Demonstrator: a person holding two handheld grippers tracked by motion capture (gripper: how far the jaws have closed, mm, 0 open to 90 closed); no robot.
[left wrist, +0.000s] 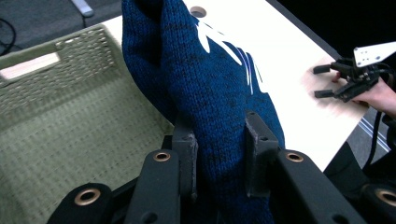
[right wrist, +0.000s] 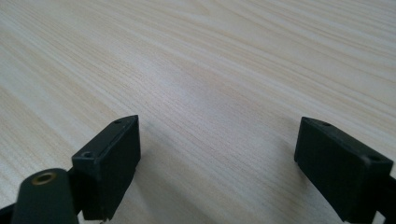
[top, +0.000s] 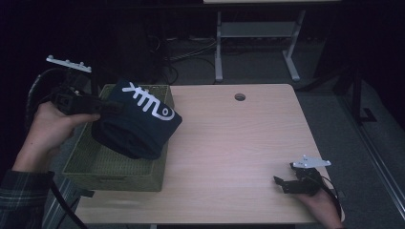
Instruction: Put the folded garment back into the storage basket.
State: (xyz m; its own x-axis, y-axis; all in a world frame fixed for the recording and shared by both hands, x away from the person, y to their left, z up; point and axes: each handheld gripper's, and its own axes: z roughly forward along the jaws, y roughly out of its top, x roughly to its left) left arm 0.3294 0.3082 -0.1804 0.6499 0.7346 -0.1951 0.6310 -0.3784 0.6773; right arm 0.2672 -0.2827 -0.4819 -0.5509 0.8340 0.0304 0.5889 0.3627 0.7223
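While my left tongs (top: 102, 106) clamped a thick fold of the dark blue knitted garment (top: 138, 121), I held it lifted above the green woven basket (top: 114, 174) at the left end of the bench (top: 239, 152). In the left tongs' own view the jaws stood on either side of the knit, pressed into it, with the basket's bare woven floor showing below and to the left. From the high view the bundle hung partly over the basket's right rim, its white printed marking (top: 149, 101) turned upward, and its lower edge seemed close to the basket wall, though I could not tell whether it touched.

My right tongs (top: 282, 185) rested low over the near right corner of the bench, well apart from the basket. Their jaws were spread wide with nothing between them, only pale wood grain under them.

As I judged it, the work was past its middle: the garment was gathered, gripped and carried over the container. What remained was to bring it fully inside the rim, lower it onto the basket floor, and let the left tongs release. The overhang on the right side looked like the part most likely to catch or drape outside, so my free right tongs might have been needed to tuck it in.
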